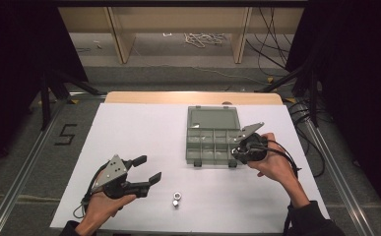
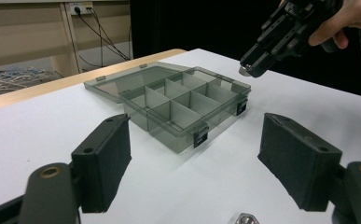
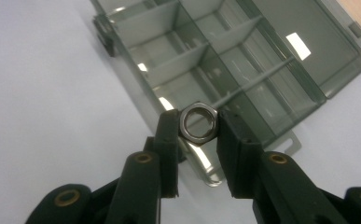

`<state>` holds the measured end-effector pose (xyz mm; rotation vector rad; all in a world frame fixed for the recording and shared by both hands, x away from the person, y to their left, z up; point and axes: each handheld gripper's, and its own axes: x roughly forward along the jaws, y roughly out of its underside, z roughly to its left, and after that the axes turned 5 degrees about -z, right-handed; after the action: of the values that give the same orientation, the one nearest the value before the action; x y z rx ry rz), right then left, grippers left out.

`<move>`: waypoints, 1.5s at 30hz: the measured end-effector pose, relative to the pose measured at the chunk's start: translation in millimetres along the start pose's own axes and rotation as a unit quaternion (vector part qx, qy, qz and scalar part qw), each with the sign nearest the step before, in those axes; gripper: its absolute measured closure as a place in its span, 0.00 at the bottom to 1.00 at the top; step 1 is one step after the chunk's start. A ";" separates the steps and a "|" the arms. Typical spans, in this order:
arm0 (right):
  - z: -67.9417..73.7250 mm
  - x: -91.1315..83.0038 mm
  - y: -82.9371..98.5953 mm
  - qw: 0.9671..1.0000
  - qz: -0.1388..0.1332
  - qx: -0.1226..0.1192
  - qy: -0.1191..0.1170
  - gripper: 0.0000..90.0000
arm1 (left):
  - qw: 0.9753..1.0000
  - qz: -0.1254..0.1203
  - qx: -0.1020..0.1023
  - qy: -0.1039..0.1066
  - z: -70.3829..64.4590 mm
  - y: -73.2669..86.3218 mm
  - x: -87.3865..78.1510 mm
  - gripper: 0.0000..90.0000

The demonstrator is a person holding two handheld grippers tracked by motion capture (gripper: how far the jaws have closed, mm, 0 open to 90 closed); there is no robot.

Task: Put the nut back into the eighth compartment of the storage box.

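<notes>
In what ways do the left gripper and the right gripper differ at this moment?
The left gripper has its jaws wide open and holds nothing; the right gripper is shut on a hex nut. The left one sits low over bare table beside loose nuts; the right one hangs at the compartment box. Both have black jaws.

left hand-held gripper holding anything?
No. The left hand-held gripper is open over bare table, with the loose nuts lying beside it.

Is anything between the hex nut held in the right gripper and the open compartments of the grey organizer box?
Nothing visible does. The right gripper pinches the metal hex nut above the near edge of the translucent grey plastic organizer box, whose lid lies folded back, compartments open.
</notes>
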<state>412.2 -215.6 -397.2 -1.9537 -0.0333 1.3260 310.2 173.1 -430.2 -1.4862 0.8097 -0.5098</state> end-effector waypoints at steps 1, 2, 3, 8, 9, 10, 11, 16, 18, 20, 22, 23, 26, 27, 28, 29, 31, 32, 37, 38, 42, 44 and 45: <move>-2.6 2.1 1.3 1.000 0.003 0.000 0.001 0.78 | 1.000 -0.001 -0.001 0.000 0.0 -0.1 0.0 0.27; -4.6 3.1 2.5 1.000 0.007 0.008 0.006 0.78 | 1.000 -0.001 0.000 0.000 0.2 -0.1 -0.1 0.27; -6.6 4.8 3.5 1.000 0.010 0.014 0.006 0.78 | 1.000 -0.002 0.001 0.002 0.5 -0.2 -0.1 0.27; -13.2 12.4 5.0 1.000 0.017 0.017 0.011 0.78 | 1.000 -0.001 -0.008 -0.001 -0.3 0.3 -0.1 0.26; -14.5 14.1 4.7 1.000 0.012 0.011 0.007 0.78 | 1.000 -0.001 -0.008 -0.001 -0.3 0.3 -0.1 0.26; -14.1 14.7 3.9 1.000 0.014 0.015 0.007 0.78 | 1.000 -0.001 -0.005 -0.001 0.1 0.2 0.0 0.26; -13.3 15.6 3.8 1.000 0.018 0.018 0.010 0.78 | 1.000 -0.001 -0.002 0.000 0.4 0.1 0.2 0.26; -15.3 19.6 4.0 1.000 0.021 0.016 0.007 0.78 | 1.000 0.000 -0.007 0.000 -0.5 0.5 0.5 0.26; -15.5 20.2 4.4 0.999 0.026 0.021 0.009 0.78 | 1.000 0.002 -0.002 0.001 -0.2 0.7 0.8 0.26; -16.5 22.0 4.9 0.999 0.029 0.021 0.010 0.78 | 1.000 -0.001 -0.003 0.003 -0.1 1.2 1.5 0.26; -18.7 24.5 5.4 0.999 0.029 0.016 0.010 0.78 | 1.000 -0.002 -0.003 0.003 0.0 1.1 1.7 0.26; -18.7 25.3 5.5 0.999 0.030 0.020 0.011 0.78 | 1.000 -0.001 -0.002 0.004 0.2 1.1 1.6 0.26; -19.7 28.5 5.9 0.999 0.032 0.021 0.010 0.78 | 1.000 -0.002 -0.005 0.003 0.0 1.2 1.6 0.26; -19.9 29.5 6.2 0.999 0.033 0.022 0.009 0.78 | 1.000 -0.002 -0.004 0.003 0.0 1.2 1.7 0.26; -20.3 30.3 6.4 0.999 0.033 0.025 0.009 0.78 | 1.000 -0.002 -0.003 0.003 0.0 1.2 1.6 0.26; -21.4 31.7 6.6 0.999 0.033 0.023 0.004 0.78 | 1.000 -0.002 -0.004 0.003 -0.1 1.3 1.6 0.26; -22.6 33.1 7.1 0.999 0.039 0.024 0.002 0.78 | 1.000 -0.002 -0.004 0.003 0.0 1.2 1.6 0.26; -21.9 32.8 7.1 0.999 0.043 0.032 0.006 0.78 | 1.000 -0.002 -0.004 0.003 0.0 1.2 1.7 0.26; -22.5 36.8 7.2 0.999 0.043 0.028 0.008 0.78 | 1.000 0.002 0.004 0.004 0.4 0.6 1.4 0.26; -22.6 38.1 7.4 0.999 0.048 0.025 0.007 0.78 | 1.000 0.002 0.000 0.002 -0.3 0.8 1.2 0.26; -22.7 39.9 7.3 0.999 0.043 0.032 0.009 0.71 | 1.000 -0.003 -0.005 0.003 -0.1 1.2 1.6 0.26; -23.4 38.2 6.5 0.999 0.035 0.031 0.015 0.65 | 1.000 0.001 -0.003 0.001 -0.2 0.8 0.9 0.26; -23.2 36.3 5.9 0.999 0.031 0.033 0.017 0.64 | 1.000 0.000 -0.003 0.001 -0.2 0.7 0.9 0.26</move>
<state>445.4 -217.8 -425.2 -1.9349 0.0859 1.3167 310.5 172.3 -431.0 -1.4914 0.8135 -0.5080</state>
